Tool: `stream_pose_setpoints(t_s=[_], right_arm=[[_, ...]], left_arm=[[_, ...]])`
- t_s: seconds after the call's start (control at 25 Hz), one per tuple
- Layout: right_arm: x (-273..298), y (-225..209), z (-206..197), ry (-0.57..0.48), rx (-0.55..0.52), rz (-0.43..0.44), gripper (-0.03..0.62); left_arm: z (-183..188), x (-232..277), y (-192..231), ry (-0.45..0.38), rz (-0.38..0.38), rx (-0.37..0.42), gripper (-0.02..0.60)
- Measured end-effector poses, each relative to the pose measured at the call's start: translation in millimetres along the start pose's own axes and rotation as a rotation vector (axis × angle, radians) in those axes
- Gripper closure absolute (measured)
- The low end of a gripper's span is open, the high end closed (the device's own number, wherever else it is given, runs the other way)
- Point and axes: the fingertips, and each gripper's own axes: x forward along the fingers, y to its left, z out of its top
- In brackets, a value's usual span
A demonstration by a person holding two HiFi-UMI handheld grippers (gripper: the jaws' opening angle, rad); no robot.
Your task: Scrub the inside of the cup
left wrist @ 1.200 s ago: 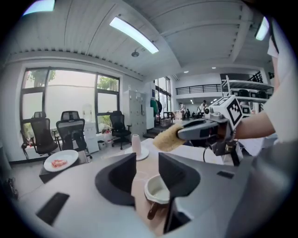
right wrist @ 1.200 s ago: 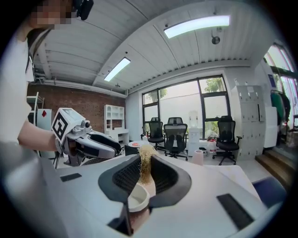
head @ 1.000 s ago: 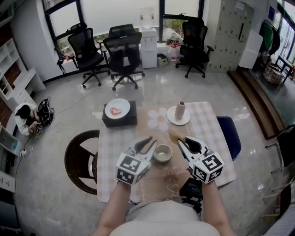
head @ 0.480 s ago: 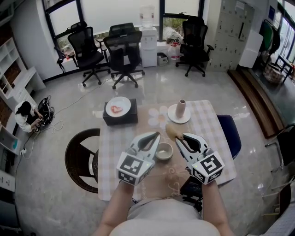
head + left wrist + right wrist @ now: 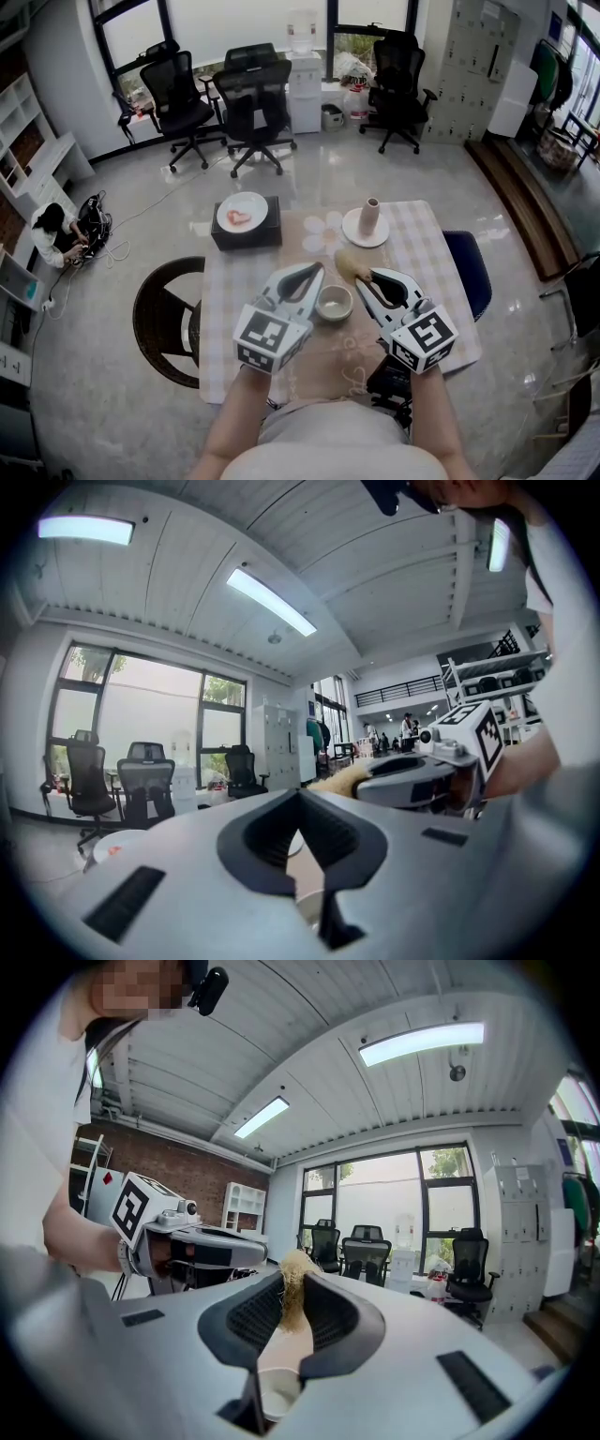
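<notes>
Ahead of me tall windows [image 5: 234, 23] light a glossy grey floor [image 5: 356, 178] where black office chairs [image 5: 251, 108] stand. White shelves [image 5: 28, 150] line the left wall, lockers [image 5: 478, 66] the right; strip lights [image 5: 422, 1042] run along the panelled ceiling [image 5: 309, 1035] above me.

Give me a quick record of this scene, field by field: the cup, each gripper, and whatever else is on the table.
cup: white, upright on the tan mat, between the two grippers
left gripper: jaws shut, nothing between them, beside the cup
right gripper: shut on the brush
brush: tan fibre head sticks out past the jaws, not in the cup
elsewhere on the table: vase on a white plate; black box
scrubbing: not yet under way
</notes>
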Motion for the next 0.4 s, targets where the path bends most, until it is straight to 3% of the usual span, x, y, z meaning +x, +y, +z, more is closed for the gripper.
stream_pose_setpoints(t_s=[0.4], right_arm=[[3.2,4.7,1.2,0.012,-0.012,0.02,0.528]], left_arm=[[4.5,-2.0,1.9,-0.023,0.002,-0.009,0.569]])
